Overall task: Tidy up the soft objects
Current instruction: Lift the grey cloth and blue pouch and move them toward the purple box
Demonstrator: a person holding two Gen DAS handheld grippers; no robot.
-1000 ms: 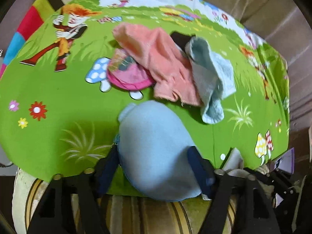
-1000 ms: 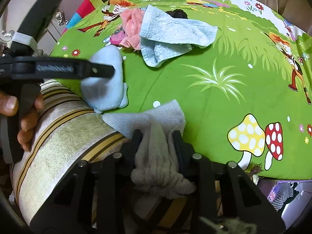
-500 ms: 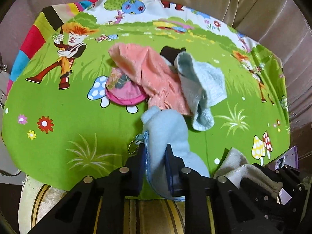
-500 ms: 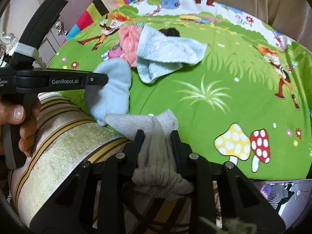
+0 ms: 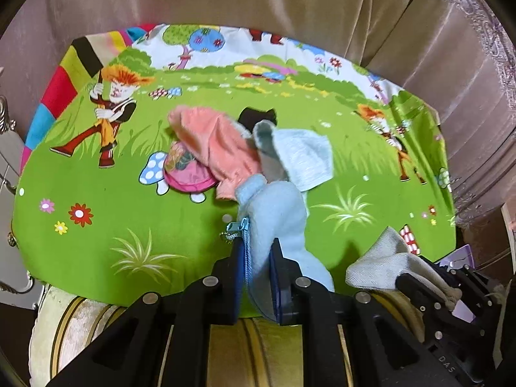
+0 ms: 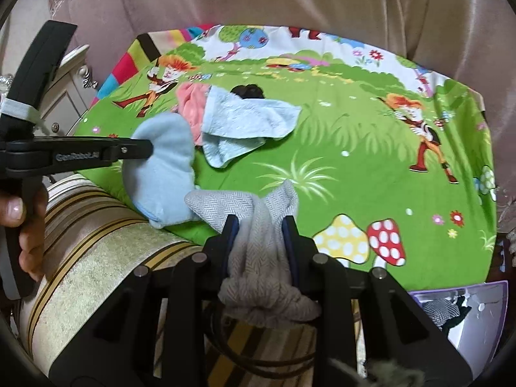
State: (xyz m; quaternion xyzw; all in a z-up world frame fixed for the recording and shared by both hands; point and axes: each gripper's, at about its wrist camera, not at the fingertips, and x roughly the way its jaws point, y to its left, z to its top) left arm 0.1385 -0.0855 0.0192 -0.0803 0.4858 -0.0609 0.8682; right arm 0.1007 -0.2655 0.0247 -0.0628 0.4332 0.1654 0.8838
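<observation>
- Nearest the viewer, the left gripper (image 5: pixel 256 269) has its jaws closing, with the pads already pinching a pale blue fleece pouch (image 5: pixel 277 222). The pouch is lifted off the cartoon-printed green cloth (image 5: pixel 96 225) near its front edge.
- The pouch looks plush and limp; a blue zipper (image 5: pixel 246 258) runs along one side, ending in a small pull and bead chain, and its far end sags forward.
- Just to the right of the pouch, the right gripper (image 6: pixel 261 245) is clamped on a grey herringbone cloth (image 6: pixel 258 258), which bunches thickly between the jaws and folds over above them.
- A person's hand (image 6: pixel 19 225) grips the handle of the left gripper, at the left of the right wrist view.
- Under both grippers lies a striped cushion edge (image 6: pixel 96 251), in front of the green cloth.
- Beyond the pouch, still heaped in the middle of the green cloth, lie a peach-pink cloth (image 5: pixel 219 148), a light blue towel (image 5: pixel 300 154) overlapping it, a pink printed pouch (image 5: pixel 187 174) to their left, and a small black item (image 5: pixel 258 116) behind them.
- Judging from this, the task is at an early stage: two soft things are picked up but not placed, and four remain unsorted in the heap.
- Farthest back, beige upholstery (image 5: pixel 258 6) rises behind the green cloth.
</observation>
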